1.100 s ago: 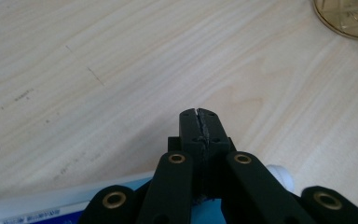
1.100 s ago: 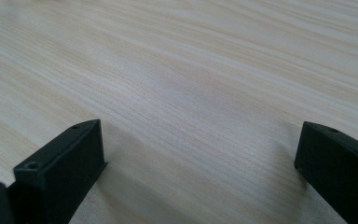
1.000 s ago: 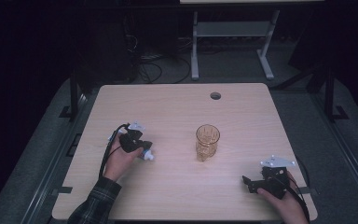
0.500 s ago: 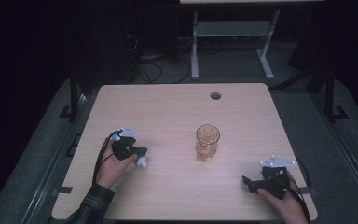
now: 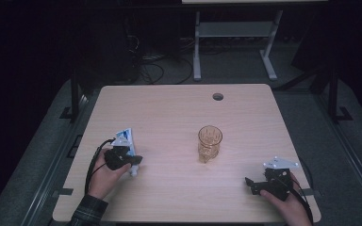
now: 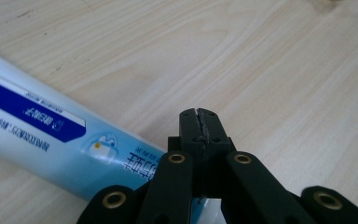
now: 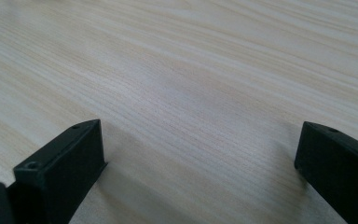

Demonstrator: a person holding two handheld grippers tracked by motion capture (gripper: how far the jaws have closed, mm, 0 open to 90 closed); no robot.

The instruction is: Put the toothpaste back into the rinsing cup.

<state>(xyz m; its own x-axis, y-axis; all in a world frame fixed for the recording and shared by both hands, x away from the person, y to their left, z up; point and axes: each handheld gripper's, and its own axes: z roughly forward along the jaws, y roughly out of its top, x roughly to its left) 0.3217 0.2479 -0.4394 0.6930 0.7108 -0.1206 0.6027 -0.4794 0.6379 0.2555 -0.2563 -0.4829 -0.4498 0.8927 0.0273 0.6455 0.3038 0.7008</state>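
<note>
The left tongs (image 5: 134, 162) are clenched tight, tip against tip, as the left gripper view (image 6: 199, 122) shows. Nothing sits between the tips there. A blue and white tube (image 6: 51, 133) lies flat on the worktop (image 5: 169, 108) and runs under the left tongs, passing below their black arms. Small blue print and a little cartoon picture are on the tube. In the high view the flat end of the tube (image 5: 124, 137) sticks out behind the left tongs, and its white cap end pokes out just past the tips. I cannot tell if the tongs press on the tube or just hang over it. A hand (image 5: 101, 176) in a checked sleeve holds the left tongs, and a black cable loops beside it.

The right tongs (image 5: 250, 183) are released, their two black ends standing wide apart in the right gripper view (image 7: 200, 163). Bare wood shows between them. They sit low by the near right corner of the worktop, with a grey plate on top.

A glass (image 5: 209, 143) with a bumpy pattern stands upright between the two tongs, a bit farther back. It is well apart from both. A small round hole (image 5: 218, 96) is in the worktop far behind the glass.
</note>
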